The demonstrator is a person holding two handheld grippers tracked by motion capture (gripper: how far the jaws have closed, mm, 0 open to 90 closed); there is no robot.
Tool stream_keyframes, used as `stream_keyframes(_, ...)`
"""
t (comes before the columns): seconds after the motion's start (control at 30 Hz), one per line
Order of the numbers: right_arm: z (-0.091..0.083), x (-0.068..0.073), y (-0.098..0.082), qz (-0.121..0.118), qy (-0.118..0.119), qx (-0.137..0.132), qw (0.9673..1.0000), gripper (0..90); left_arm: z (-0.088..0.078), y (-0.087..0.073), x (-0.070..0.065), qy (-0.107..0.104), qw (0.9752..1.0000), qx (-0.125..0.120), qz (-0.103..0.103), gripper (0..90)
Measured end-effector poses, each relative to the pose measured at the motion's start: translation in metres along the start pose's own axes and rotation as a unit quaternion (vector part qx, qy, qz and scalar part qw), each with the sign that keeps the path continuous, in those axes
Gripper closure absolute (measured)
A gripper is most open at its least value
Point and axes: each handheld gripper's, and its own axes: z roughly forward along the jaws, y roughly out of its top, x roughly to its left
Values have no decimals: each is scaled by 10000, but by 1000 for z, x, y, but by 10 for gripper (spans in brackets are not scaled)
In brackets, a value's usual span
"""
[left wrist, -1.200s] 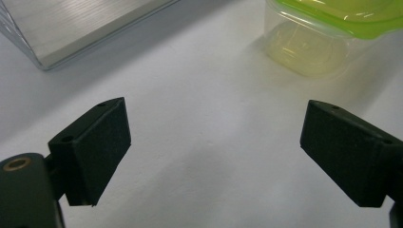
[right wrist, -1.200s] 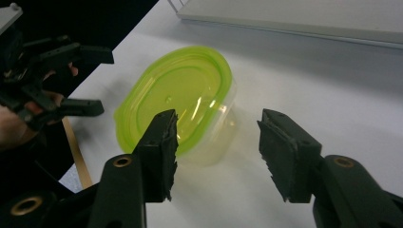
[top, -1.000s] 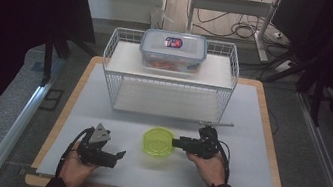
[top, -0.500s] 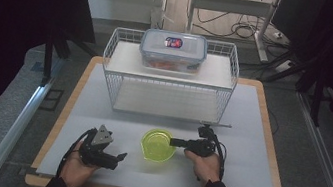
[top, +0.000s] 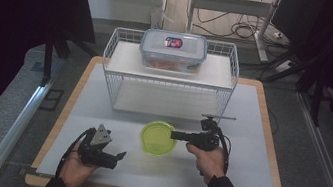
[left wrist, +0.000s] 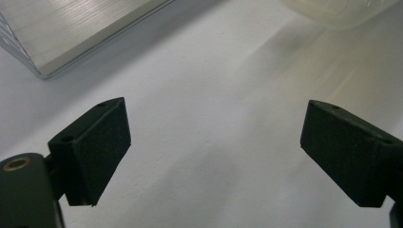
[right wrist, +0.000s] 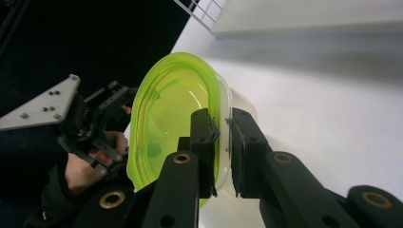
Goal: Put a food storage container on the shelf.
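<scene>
At the far left the white mat point(top: 251, 122) on my wooden-edged table point(top: 273, 156) runs bare right up to its border, and my left gripper point(top: 116, 156) rests low on it near the front edge, held in my left hand point(top: 73, 167). Its jaws stand wide apart with nothing between them, only plain mat ahead in the left gripper view. Between the two grippers there is open surface in front of the wire rack point(top: 118, 98), whose upper shelf carries a clear lidded box point(top: 173, 50). Just in front of the rack, near the middle, is the green bowl point(top: 159, 138). My right gripper point(right wrist: 222, 124), in my right hand point(top: 207, 158), reaches leftward to the bowl's right rim; its jaws are nearly together, pinching that rim between them. Right of my hand the mat lies open to the table's edge.
</scene>
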Motion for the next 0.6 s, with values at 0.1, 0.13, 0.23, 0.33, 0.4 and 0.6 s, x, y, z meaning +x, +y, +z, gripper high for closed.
stream_keyframes(0.1, -5, 7, 7, -57, 54, 11, 10000, 810, 0, 0, 0, 10, 10000, -4, 5, 90)
stream_keyframes(0.13, -7, 10, 9, -84, 26, 27, 10000, 809, 0, 0, 0, 4, 10000, -1, 3, 90)
stream_keyframes(0.23, -13, 18, 18, -158, 28, -27, 9999, 809, 1, 0, 0, 6, 10000, 41, 33, 93)
stream_keyframes(0.33, -21, 26, 28, -243, 3, -96, 9997, 809, 1, 0, -1, 30, 10000, 55, 77, 91)
stream_keyframes(0.4, -26, 31, 35, -286, -1, -129, 9995, 809, 1, 0, -1, 22, 10000, 56, 72, 83)
stream_keyframes(0.6, -40, 45, 55, -317, 82, -220, 9992, 809, 2, 0, 0, 18, 9999, 71, 71, 72)
